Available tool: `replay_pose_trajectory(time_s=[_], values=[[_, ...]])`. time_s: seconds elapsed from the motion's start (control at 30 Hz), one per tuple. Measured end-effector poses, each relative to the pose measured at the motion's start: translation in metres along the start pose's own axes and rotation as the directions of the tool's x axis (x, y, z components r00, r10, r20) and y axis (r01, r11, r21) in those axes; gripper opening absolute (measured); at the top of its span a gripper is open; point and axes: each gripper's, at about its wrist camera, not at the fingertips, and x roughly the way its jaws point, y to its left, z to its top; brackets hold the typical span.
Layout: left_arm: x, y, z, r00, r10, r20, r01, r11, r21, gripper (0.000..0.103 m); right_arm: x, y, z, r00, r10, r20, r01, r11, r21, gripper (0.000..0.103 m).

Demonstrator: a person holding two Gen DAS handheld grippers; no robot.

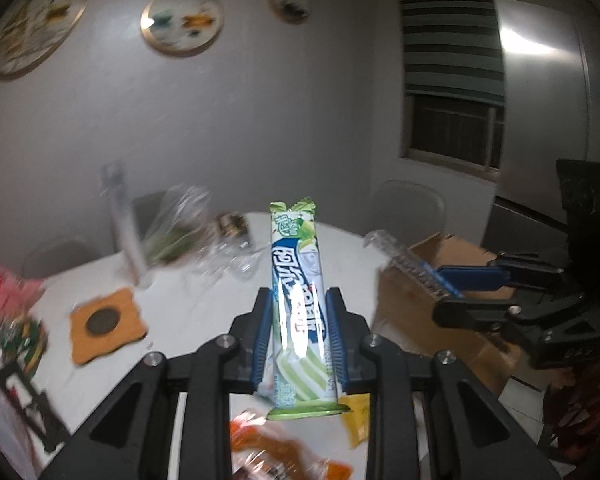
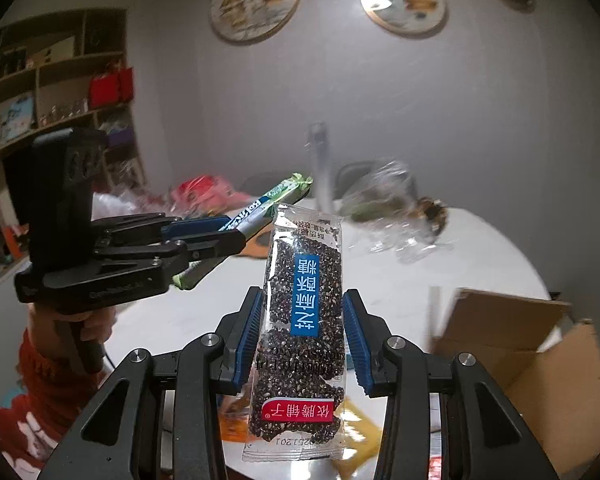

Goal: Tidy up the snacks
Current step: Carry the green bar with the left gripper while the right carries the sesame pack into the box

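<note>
Green wafer pack (image 1: 298, 308), sesame brittle pack (image 2: 300, 320) upright, lifted.

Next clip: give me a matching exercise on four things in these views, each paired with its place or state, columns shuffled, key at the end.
Things:
1. green wafer pack
2. black sesame bar
3. cardboard box
4. orange coaster

Places or states:
A. lying flat on the white table
B. clamped in the right gripper
C. standing open at the table's edge
D. clamped in the left gripper

Pairs: 1-D, 2-B, 3-C, 4-A
</note>
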Motion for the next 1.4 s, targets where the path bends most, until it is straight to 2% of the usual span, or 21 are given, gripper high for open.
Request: replay_pose_trajectory(time_s=[0.17, 0.33, 0.57, 0.7, 0.9, 1.1, 1.4], values=[[0.019, -0.044, 0.027, 0.996, -0.092, 0.003, 0.091, 0.994, 0.061, 0.024, -0.033, -0.040, -0.007, 0.994, -0.099, 0.039, 0.097, 0.994, 0.057, 0.036], [0.048, -0.089, 0.045, 0.990, -0.139, -0.019, 0.140, 0.982, 0.127, 0.024, -0.054, -0.075, -0.025, 0.978, -0.199, 0.055, 0.192, 0.975, 0.113, 0.036], [0.079, -0.131, 0.049, 0.973, -0.219, -0.078, 0.229, 0.961, 0.154, 0.024, -0.054, -0.111, -0.052, 0.961, -0.276, 0.027, 0.269, 0.950, 0.157, 0.036], [0.094, -0.144, 0.045, 0.958, -0.260, -0.122, 0.277, 0.948, 0.156, 0.024, -0.046, -0.127, -0.064, 0.955, -0.297, 0.013, 0.290, 0.942, 0.165, 0.036], [0.114, -0.160, 0.035, 0.942, -0.282, -0.182, 0.311, 0.937, 0.160, 0.024, -0.030, -0.140, -0.070, 0.954, -0.301, -0.001, 0.296, 0.938, 0.181, 0.036], [0.128, -0.171, 0.028, 0.935, -0.277, -0.222, 0.316, 0.934, 0.166, 0.024, -0.016, -0.126, -0.073, 0.944, -0.330, 0.002, 0.326, 0.934, 0.149, 0.036], [0.141, -0.170, 0.021, 0.925, -0.265, -0.271, 0.318, 0.931, 0.177, 0.024, -0.001, -0.121, -0.070, 0.948, -0.318, -0.025, 0.319, 0.939, 0.128, 0.036]])
